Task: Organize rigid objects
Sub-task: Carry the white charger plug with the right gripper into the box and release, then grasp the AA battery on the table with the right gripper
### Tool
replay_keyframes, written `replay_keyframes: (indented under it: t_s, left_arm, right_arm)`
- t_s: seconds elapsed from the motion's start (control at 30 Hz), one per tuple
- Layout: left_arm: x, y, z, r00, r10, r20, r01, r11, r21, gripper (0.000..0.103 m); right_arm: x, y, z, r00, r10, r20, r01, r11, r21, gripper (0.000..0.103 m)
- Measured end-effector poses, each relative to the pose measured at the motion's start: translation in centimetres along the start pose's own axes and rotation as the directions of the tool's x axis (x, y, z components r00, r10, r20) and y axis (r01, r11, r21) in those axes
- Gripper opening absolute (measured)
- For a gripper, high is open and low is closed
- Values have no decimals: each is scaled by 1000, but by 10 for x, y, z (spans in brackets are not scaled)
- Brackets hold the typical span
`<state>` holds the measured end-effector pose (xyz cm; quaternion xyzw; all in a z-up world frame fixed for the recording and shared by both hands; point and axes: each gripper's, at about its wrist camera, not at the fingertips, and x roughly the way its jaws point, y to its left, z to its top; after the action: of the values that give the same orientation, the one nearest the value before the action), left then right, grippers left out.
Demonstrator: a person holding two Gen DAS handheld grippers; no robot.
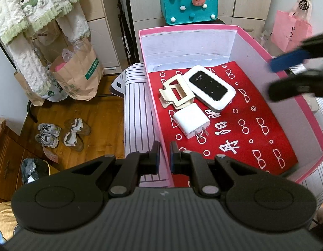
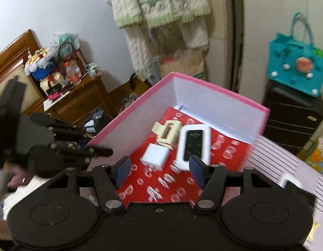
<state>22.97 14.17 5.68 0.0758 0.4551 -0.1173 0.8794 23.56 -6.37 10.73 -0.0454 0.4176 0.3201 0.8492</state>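
A pink box (image 1: 153,96) with white inner walls and a red patterned floor sits on a striped bed. Inside lie a white Wi-Fi router (image 1: 209,86), a cream hair claw clip (image 1: 176,92) and a white charger plug (image 1: 191,122). My left gripper (image 1: 165,155) is shut on the box's left wall near its front corner. My right gripper (image 2: 159,172) is open and empty, above the box's near right side; it shows blurred in the left wrist view (image 1: 287,77). The right wrist view also shows the box (image 2: 140,113), router (image 2: 194,144), clip (image 2: 166,133) and plug (image 2: 155,155).
The striped bed cover (image 1: 136,115) lies around the box. A white object (image 2: 289,179) lies on the bed right of the box. Paper bags (image 1: 77,71) and shoes (image 1: 63,133) are on the wooden floor at left. A teal bag (image 1: 188,2) stands behind the box, a pink bag (image 1: 291,29) at right.
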Motion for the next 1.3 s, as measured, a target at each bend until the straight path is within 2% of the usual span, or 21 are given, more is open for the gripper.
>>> replay_keyframes:
  t_s: [0.2,0.33,0.63,0.8,0.97,1.0,1.03,1.13,1.23,1.3]
  left_arm:
    - [0,1,-1,1000,-4,5,4,1000,-6,9]
    - [0,2,-2,1000,-7,12,7,1000,-18,9]
    - [0,6,-3,1000,-18,22,19,999,-48,9]
    - [0,3,-2,1000,-9,13,10,999,-46,9]
    - [1,3,2,1000,-12,-6,11,999,-46,9]
    - [1,4,3,1000,-14,-11,13,999,-51,9]
    - [2,4,4,1000,-15,-17,14,998,-53,9]
    - [4,5,10,999,-13,-40,11,999,-53,9]
    - [10,4,19,996,-12,-87,8,999,-43,9]
    - [15,6,26,992,-17,-126,11,999,-50,9]
  right_arm:
    - [-53,-16,-44,993,-107,56,105,994,27,69]
    - [-65,-29,-79,983,-173,54,171,984,48,70]
    - [-46,-60,-177,977,-212,-13,212,972,104,70]
    - [-33,-57,-202,971,-233,-55,234,972,10,70]
    - [-24,-60,-209,959,-268,-94,265,963,-45,69]
    - [-24,-62,-208,961,-263,-89,261,965,-36,67]
    - [-25,-65,-209,964,-254,-85,253,967,-25,55]
    - [-25,-65,-208,974,-210,-81,210,978,-4,36]
    - [-23,-58,-207,975,-209,-75,207,978,-30,11]
    - [-21,-54,-205,973,-221,-71,219,975,-45,11]
